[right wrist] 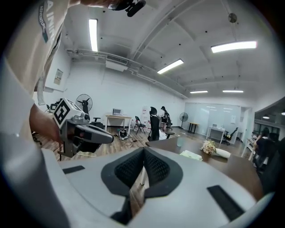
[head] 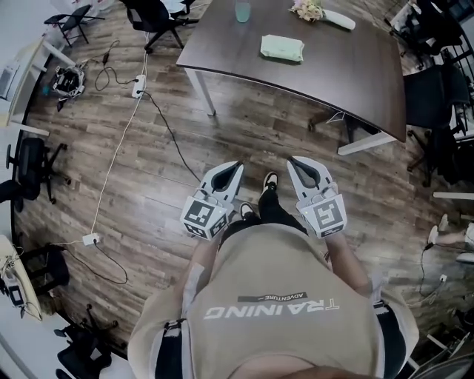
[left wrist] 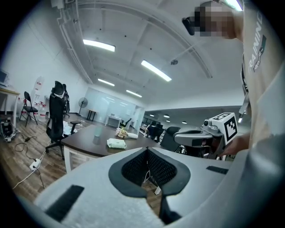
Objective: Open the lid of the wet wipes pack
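The pale green wet wipes pack point(head: 282, 48) lies flat on the dark brown table point(head: 348, 66), well ahead of me; its lid cannot be made out from here. Both grippers are held in front of my chest, far short of the table. My left gripper point(head: 237, 166) is shut with nothing in it. My right gripper point(head: 291, 160) is also shut and holds nothing. The left gripper view shows the pack point(left wrist: 116, 143) small on the table beyond the closed jaws. The pack point(right wrist: 190, 154) in the right gripper view lies to the right of the closed tips.
A cup point(head: 243, 10), a bunch of flowers point(head: 307, 9) and a white roll point(head: 339, 20) stand on the table behind the pack. White cables and a power strip point(head: 138, 87) lie on the wood floor at left. Office chairs point(head: 159, 16) stand around the table.
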`<action>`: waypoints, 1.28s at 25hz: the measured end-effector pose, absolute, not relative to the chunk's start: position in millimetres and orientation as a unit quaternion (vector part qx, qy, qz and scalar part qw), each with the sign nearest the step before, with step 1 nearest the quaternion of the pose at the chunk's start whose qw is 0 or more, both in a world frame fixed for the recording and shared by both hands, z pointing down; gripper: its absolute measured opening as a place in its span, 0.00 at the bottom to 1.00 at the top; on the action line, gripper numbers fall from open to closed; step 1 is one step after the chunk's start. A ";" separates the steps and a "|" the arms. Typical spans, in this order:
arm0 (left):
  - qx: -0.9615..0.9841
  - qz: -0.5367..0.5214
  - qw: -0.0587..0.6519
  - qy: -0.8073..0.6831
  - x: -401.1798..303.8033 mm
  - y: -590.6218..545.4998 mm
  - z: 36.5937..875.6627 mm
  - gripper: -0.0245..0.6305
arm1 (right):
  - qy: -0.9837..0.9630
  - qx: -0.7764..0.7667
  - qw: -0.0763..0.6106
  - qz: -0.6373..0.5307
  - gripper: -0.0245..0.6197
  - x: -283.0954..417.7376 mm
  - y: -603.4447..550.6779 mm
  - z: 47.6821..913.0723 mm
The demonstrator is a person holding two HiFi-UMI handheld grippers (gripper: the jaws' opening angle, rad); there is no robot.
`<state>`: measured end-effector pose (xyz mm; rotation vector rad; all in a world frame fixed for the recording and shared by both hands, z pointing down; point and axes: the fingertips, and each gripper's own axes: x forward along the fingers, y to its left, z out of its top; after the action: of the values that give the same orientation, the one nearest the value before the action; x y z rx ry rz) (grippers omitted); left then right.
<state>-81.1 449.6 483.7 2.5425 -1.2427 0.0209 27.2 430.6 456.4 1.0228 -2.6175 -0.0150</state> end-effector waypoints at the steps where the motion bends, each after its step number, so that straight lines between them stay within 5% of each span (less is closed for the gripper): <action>1: 0.889 0.008 0.150 -0.432 -79.1 447.6 478.2 0.05 | -0.919 0.360 0.161 -0.006 0.06 27.8 428.0 455.0; 23: 0.893 0.060 0.078 -0.439 -27.6 307.0 431.0 0.05 | -0.929 0.362 0.075 0.005 0.06 89.0 277.2 449.2; 32: 0.885 0.055 0.100 -0.451 -3.8 269.7 442.0 0.05 | -0.933 0.339 0.111 0.037 0.06 116.1 241.3 486.7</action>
<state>-3.8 269.7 442.0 2.6158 -1.3339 0.1624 116.1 241.3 486.7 0.9955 -2.7413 0.1074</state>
